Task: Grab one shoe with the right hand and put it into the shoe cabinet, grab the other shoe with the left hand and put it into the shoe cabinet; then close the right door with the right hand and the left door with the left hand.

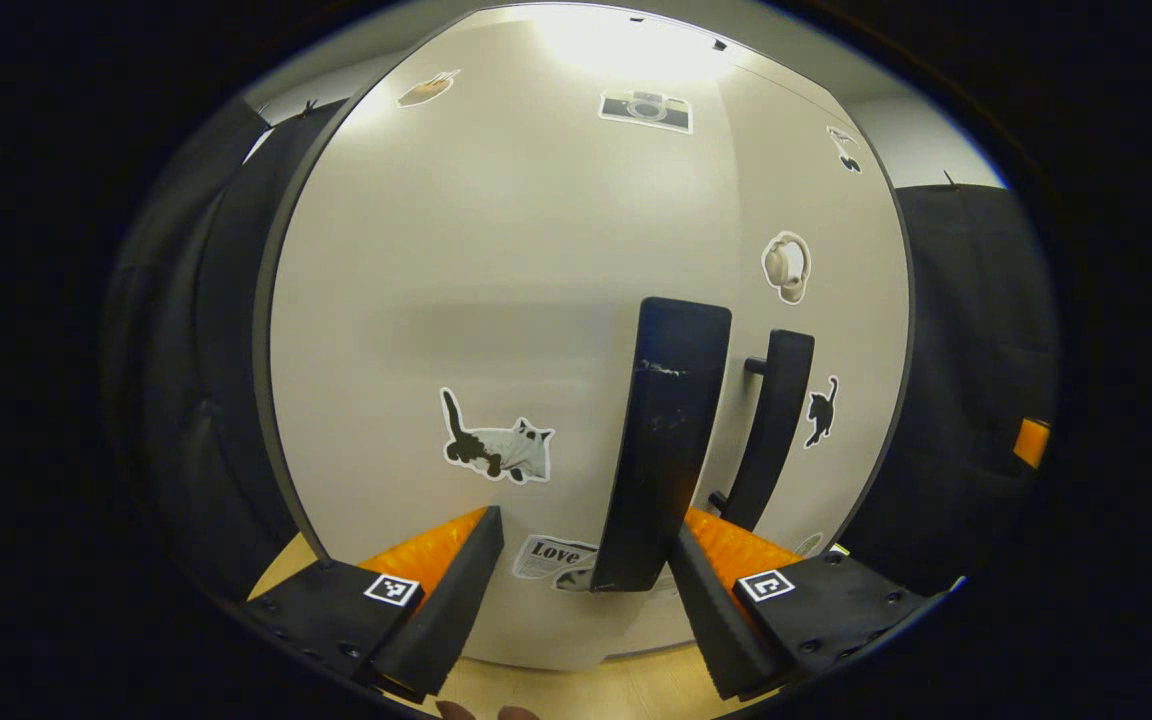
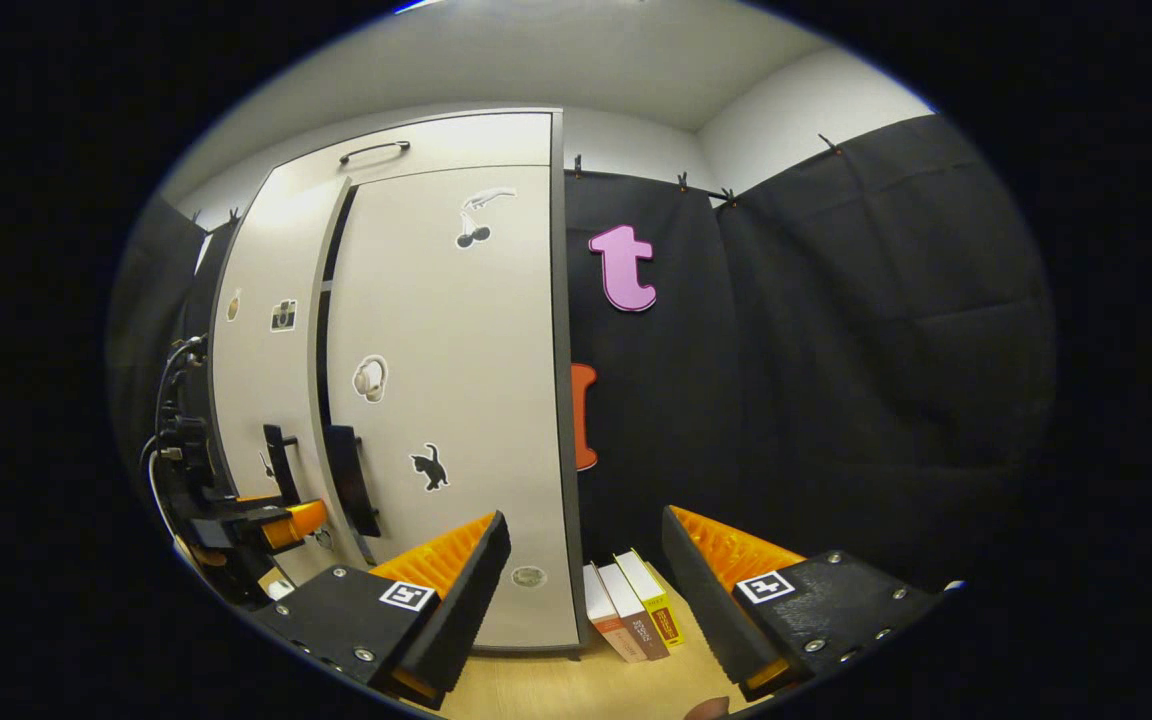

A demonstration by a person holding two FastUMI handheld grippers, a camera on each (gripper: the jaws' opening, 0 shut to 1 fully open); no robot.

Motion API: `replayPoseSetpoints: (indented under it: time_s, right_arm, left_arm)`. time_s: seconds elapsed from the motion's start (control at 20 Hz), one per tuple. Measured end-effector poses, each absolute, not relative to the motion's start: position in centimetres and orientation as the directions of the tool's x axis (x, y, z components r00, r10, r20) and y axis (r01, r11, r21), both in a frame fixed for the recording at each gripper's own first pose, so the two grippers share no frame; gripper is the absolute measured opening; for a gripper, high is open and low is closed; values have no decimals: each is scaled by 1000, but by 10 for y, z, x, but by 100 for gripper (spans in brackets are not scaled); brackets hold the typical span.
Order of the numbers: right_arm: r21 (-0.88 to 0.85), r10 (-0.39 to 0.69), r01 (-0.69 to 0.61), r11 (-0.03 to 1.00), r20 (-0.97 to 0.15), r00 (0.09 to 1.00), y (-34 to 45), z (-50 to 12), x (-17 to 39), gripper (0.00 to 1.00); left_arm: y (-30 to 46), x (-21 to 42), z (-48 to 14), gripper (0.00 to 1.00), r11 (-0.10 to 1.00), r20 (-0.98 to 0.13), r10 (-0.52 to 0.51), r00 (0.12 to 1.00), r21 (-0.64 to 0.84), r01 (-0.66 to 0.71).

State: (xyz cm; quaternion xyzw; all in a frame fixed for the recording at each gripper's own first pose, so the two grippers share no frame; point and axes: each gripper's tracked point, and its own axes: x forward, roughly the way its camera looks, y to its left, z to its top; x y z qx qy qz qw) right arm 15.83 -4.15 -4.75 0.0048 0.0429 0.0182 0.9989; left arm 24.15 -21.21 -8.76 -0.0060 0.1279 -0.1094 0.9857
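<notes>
The left gripper (image 1: 581, 580) is facing the pale sticker-covered cabinet's left door (image 1: 496, 300), fingers spread wide around its black bar handle (image 1: 664, 445), not gripping. The right gripper (image 2: 581, 580) is hanging back, open and empty, a dark gap showing between the left door and the right door (image 2: 456, 400).

One shoe cabinet (image 2: 436, 400) is standing here, showing two doors: the left door (image 1: 456, 300) and the right door (image 2: 456, 420). Two dark vertical handles are showing, the left handle (image 1: 661, 450) and the right handle (image 1: 774, 425), plus one thin handle (image 2: 374, 151) sitting up top. Three books (image 2: 631, 605) are standing beside the cabinet. Two grippers are working, the left gripper (image 1: 581, 590) and the right gripper (image 2: 586, 600).
</notes>
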Motion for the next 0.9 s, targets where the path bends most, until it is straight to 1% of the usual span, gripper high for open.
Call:
replayPoseSetpoints:
  time_s: [0.05, 0.1, 0.15, 0.25, 0.5, 0.65, 0.9]
  right_arm:
    - [6, 53, -53, 999, -78, 996, -37, -43, 160, 94]
    - [1, 68, -68, 998, -72, 995, -31, -38, 162, 94]
    - [-5, 84, -84, 996, -68, 994, -27, -35, 163, 94]
    - [-13, 114, -115, 993, -61, 992, -18, -27, 163, 94]
    - [-13, 181, -182, 983, -40, 983, -1, -2, 159, 94]
    - [-5, 215, -215, 977, -26, 976, 6, 16, 153, 94]
    - [-17, 255, -255, 967, 1, 967, 14, 41, 141, 94]
  left_arm:
    - [-211, 235, -85, 100, 975, -254, -221, 942, -49, 216]
    - [-209, 225, -82, 98, 974, -256, -225, 940, -55, 218]
    - [-207, 217, -78, 100, 974, -257, -225, 940, -57, 217]
    - [-194, 202, -61, 100, 979, -241, -205, 949, -38, 202]
    - [-155, 166, -2, 99, 986, -179, -166, 970, -2, 169]
    - [-123, 141, 43, 99, 992, -126, -119, 985, 35, 124]
    - [-78, 95, 101, 99, 996, -51, -87, 995, 11, 88]
